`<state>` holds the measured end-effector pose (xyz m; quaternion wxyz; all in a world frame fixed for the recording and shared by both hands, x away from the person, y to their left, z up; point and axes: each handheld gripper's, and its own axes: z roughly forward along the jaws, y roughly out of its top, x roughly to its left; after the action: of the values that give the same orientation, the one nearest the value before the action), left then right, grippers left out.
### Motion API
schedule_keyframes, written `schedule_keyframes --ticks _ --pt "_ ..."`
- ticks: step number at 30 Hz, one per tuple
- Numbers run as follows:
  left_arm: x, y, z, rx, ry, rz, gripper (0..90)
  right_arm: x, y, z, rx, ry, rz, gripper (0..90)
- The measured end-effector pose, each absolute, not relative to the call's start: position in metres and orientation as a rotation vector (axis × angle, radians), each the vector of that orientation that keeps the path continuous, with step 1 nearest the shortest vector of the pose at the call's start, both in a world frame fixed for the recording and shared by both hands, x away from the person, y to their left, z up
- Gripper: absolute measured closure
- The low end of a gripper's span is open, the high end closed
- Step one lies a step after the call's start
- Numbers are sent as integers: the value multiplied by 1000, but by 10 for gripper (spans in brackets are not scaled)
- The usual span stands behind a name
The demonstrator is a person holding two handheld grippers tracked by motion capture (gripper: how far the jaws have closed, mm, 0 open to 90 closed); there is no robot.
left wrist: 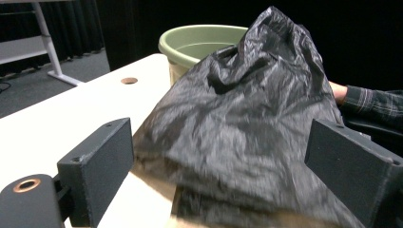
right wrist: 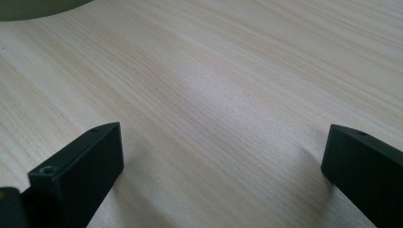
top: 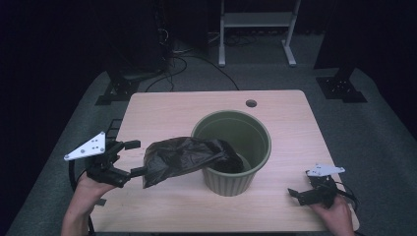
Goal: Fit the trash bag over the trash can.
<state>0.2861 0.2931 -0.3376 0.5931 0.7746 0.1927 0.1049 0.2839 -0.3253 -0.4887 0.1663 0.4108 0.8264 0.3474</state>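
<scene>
Left tool (left wrist: 218, 175) wide open, bag (left wrist: 247, 123) between jaws

I see a crumpled, glossy black plastic bag (top: 183, 158) draped over the near-left rim of a ribbed, olive-green bucket (top: 255, 129). The bucket stands upright mid-table; the bag's loose end trails left onto the wood.
</scene>
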Motion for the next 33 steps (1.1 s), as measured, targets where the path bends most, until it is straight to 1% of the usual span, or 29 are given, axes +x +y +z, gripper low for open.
schedule_keyframes --ticks 9,21,28,33 --pt "278 305 -359 1818 485 234 77 284 -325 -489 1170 2353 989 0" --pt "285 300 -392 1862 518 162 78 284 -325 -489 1170 2353 990 0" --pt "291 301 -404 1861 537 137 78 284 -325 -489 1170 2353 989 0" --pt "295 293 -404 1854 526 111 81 284 -325 -489 1170 2353 989 0"
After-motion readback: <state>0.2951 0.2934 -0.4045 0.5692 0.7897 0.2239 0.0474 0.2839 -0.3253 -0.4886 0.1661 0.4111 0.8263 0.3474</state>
